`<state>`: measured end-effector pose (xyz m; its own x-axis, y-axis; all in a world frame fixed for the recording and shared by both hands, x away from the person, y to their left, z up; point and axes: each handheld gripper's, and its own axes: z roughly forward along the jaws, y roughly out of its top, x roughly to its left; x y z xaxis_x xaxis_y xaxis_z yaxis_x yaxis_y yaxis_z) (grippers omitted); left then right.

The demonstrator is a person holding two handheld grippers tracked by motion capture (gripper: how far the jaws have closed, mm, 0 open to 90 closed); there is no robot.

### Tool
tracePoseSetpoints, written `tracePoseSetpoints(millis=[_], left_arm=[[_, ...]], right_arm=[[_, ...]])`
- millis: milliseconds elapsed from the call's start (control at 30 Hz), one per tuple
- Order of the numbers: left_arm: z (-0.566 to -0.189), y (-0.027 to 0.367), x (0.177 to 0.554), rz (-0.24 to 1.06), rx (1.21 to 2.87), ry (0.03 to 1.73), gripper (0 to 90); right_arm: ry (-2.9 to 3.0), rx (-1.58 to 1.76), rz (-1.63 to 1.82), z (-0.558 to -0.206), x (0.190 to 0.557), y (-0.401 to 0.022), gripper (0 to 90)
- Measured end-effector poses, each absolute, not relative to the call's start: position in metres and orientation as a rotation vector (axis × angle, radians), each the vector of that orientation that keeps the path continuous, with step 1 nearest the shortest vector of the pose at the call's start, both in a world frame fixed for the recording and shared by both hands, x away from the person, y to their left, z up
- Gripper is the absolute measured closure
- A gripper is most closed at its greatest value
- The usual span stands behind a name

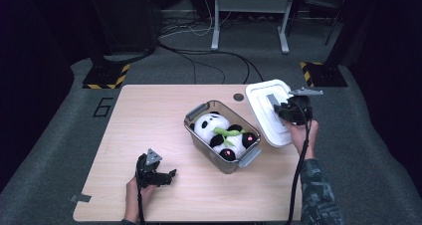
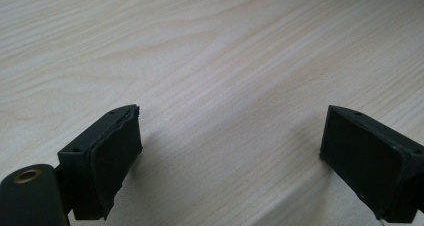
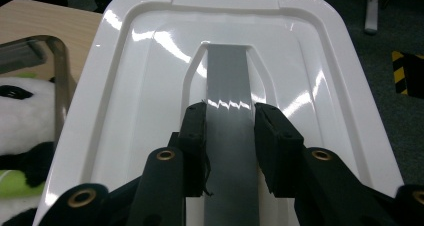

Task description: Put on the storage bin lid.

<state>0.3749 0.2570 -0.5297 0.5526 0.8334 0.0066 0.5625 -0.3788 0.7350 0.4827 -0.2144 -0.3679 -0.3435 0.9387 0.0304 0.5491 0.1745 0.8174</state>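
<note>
Broadly, everything sits on the pale wood-grain rectangular table point(image 1: 149, 115), whose near-left part is bare. Next in size is the glossy white plastic lid with rounded corners point(image 1: 266, 113), held tilted off the table's right edge beside the box it belongs to, its underside not visible. The clear plastic rectangular storage box with grey latch handles point(image 1: 222, 135) stands uncovered near the table's middle, turned at an angle, and holds a soft black-and-white plush panda with a green bamboo sprig point(image 1: 225, 134) that nearly fills it.

The right gripper point(image 3: 229, 117) is clamped on the grey raised handle strip point(image 3: 227, 76) running down the lid's centre, one black jaw on each side of it, so the lid hangs from that single grip. The left gripper point(image 1: 169, 175) rests low over bare tabletop near the front-left, its jaws standing wide apart with nothing between them.

As a judgement, the lid should be light and fairly stiff, but its shiny surface looks slippery, and a pinch on one narrow central strip lets it swing or twist. The strip is the sensible hold, taken near its middle so the lid balances. Seating it will likely call for matching its long side to the angled box and pressing evenly; the plush is soft and would give if an ear stood proud of the rim.
</note>
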Motion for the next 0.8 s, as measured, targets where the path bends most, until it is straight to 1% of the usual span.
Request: tracePoseSetpoints(millis=[333,800], left_arm=[[-0.530,0.257,0.375,0.494,2.096,1.115,9.0],[-0.530,0.257,0.375,0.495,2.097,1.111,8.9]], right_arm=[[2.035,1.272,1.083,-0.343,0.471,-0.179,66.5],[2.137,1.166,1.107,-0.339,0.462,-0.142,66.5]])
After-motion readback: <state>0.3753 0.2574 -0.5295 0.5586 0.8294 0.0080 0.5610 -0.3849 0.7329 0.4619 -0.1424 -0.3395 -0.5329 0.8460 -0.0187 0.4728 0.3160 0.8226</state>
